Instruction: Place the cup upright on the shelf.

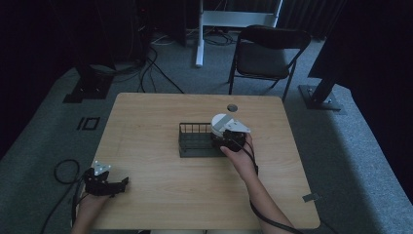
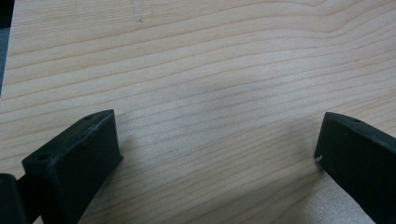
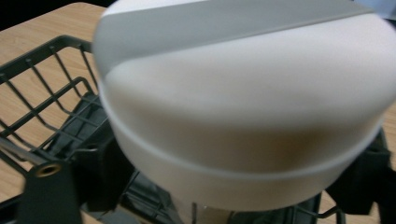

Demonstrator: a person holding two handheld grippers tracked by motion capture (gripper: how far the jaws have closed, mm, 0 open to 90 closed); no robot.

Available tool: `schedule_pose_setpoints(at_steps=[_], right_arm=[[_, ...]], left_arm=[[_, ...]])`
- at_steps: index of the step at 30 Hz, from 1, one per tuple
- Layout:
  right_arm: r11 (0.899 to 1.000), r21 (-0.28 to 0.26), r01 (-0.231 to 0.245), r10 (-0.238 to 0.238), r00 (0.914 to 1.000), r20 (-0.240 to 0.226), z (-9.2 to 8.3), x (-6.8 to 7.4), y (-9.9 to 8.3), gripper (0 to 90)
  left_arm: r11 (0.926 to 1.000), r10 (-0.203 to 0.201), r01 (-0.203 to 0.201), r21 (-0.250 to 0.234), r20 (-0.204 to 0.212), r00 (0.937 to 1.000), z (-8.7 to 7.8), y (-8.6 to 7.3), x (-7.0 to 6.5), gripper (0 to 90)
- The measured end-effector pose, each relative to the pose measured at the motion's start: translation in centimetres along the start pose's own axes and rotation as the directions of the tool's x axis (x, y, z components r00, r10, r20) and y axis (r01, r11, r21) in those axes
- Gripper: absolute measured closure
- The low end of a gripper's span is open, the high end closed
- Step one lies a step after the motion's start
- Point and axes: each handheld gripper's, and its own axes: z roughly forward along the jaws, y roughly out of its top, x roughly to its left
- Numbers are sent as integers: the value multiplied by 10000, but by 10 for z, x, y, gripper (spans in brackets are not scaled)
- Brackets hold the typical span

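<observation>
A white round container (image 3: 243,112), seen close up in the right gripper view, sits between the jaws of the right gripper (image 1: 228,136), which pinch it from both sides. In the high view it appears as a pale disc (image 1: 220,122) at the right end of a dark wire basket (image 1: 195,141), held just above or at that end; whether it touches the basket's floor cannot be told. In the right gripper view the basket's wire wall (image 3: 42,93) runs off to the left and its dark bottom lies beneath the container. The basket stands near the middle of the wooden bench (image 1: 146,122), its long side running left to right.

The left gripper (image 1: 103,181) rests at the near left corner of the bench, well apart from the basket. In the left gripper view its jaws are spread wide over bare wood grain (image 2: 210,84), with nothing between them.

Beyond the bench, a dark folding chair (image 1: 265,53) stands on the grey carpet.
</observation>
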Motion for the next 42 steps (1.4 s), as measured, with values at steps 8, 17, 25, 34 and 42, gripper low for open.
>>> schedule_pose_setpoints(at_steps=[8, 17, 25, 34, 42], right_arm=[[9998, -207, -67, 66, 10000, -39, -7, -1, -2, 130], [9991, -405, -158, 156, 9999, -49, -18, -5, -7, 130], [9990, -439, -55, 49, 9999, -138, -28, -5, -10, 130], [9981, -601, -125, 120, 9999, -94, -40, -9, -14, 130], [9981, -598, -146, 149, 9999, 30, -49, -16, -24, 130]], left_arm=[[10000, 1, -1, 1, 1, 10000, 0, 0, 0, 2], [10000, -1, 1, 0, 1, 10000, 0, 0, 0, 2], [10000, 1, -1, 2, 1, 10000, 0, 0, 0, 2], [10000, -1, 1, 0, 0, 10000, 0, 0, 0, 2], [10000, 2, -2, 1, -1, 10000, 0, 0, 0, 2]])
